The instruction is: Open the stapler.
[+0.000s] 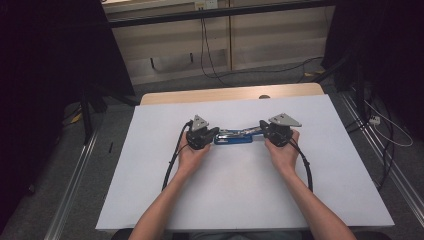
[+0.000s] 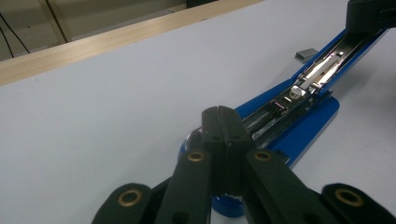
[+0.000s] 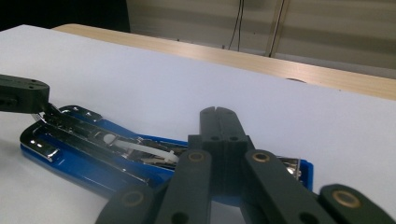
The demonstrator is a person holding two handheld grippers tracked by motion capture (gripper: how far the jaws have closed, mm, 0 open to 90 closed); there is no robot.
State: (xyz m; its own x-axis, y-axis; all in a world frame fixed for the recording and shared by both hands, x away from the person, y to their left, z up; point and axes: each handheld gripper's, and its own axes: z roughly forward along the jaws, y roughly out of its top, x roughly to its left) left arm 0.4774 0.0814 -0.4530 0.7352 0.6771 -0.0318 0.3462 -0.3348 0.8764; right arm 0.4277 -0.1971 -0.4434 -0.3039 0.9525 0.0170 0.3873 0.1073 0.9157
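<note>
A white sheet (image 1: 240, 190) covered most of the wooden table (image 1: 200, 95). Beyond the table, black cables (image 1: 207, 55) hung against a pale wall (image 1: 165, 47).

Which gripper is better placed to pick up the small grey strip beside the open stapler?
Right, probably. The strip lies by the stapler's far end, next to the right gripper; the left gripper sits at the opposite end.

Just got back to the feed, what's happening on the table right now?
A person works on a blue stapler on the white table with two grippers. The stapler is swung open, its metal staple channel exposed. The left gripper sits at one end, the right gripper at the other, both with jaws shut. A small strip of staples lies beside it.
</note>
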